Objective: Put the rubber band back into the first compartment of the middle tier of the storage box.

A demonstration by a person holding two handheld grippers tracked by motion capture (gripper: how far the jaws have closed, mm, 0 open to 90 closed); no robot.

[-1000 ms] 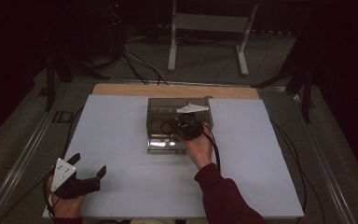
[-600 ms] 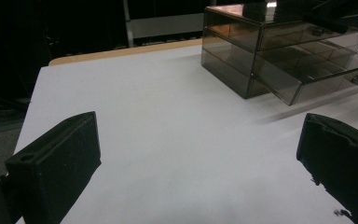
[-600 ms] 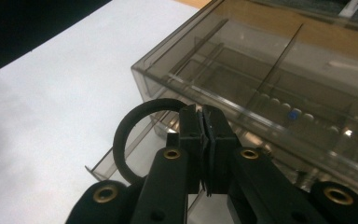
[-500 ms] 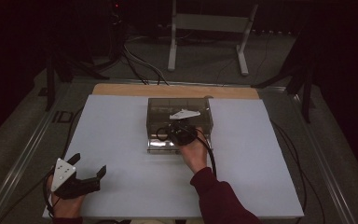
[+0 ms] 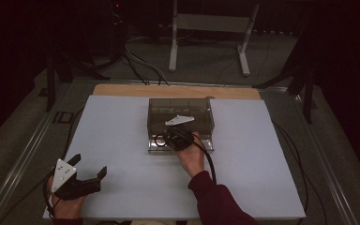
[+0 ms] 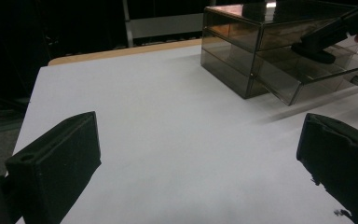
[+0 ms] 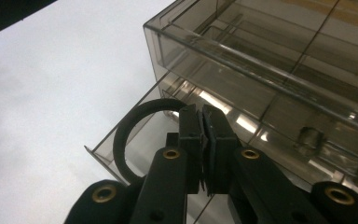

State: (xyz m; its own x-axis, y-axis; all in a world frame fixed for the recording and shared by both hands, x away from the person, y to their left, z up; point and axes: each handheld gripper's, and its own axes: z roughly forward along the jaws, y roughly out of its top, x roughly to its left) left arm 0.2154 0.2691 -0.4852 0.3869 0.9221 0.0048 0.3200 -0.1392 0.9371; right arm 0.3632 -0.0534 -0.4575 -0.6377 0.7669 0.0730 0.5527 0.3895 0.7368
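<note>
A smoky clear drawer box (image 5: 201,111) stands mid-table, its lowest drawer (image 7: 121,142) pulled out toward me. My right gripper (image 5: 172,139) hangs at the front of that drawer, shut on a thin black ring (image 7: 129,130) that curves out to the left of the closed jaws. The ring (image 5: 158,139) hovers over the drawer's open left end. In the right gripper view, my right gripper (image 7: 203,119) is pressed flat together. My left gripper (image 5: 90,165) rests at the near left corner, open and holding nothing. The left gripper view looks across the table at the box (image 6: 242,51).
The white tabletop (image 5: 112,131) has a wooden strip (image 5: 122,90) along its far edge. A metal stand (image 5: 208,21) and cables (image 5: 140,61) lie on the dark floor behind. The right gripper's cable (image 5: 211,161) trails over the person's sleeve (image 5: 215,201).
My right gripper, with the black ring, has moved from above the box top toward me and a little left, down to the open lowest drawer. The left gripper has stayed still.
</note>
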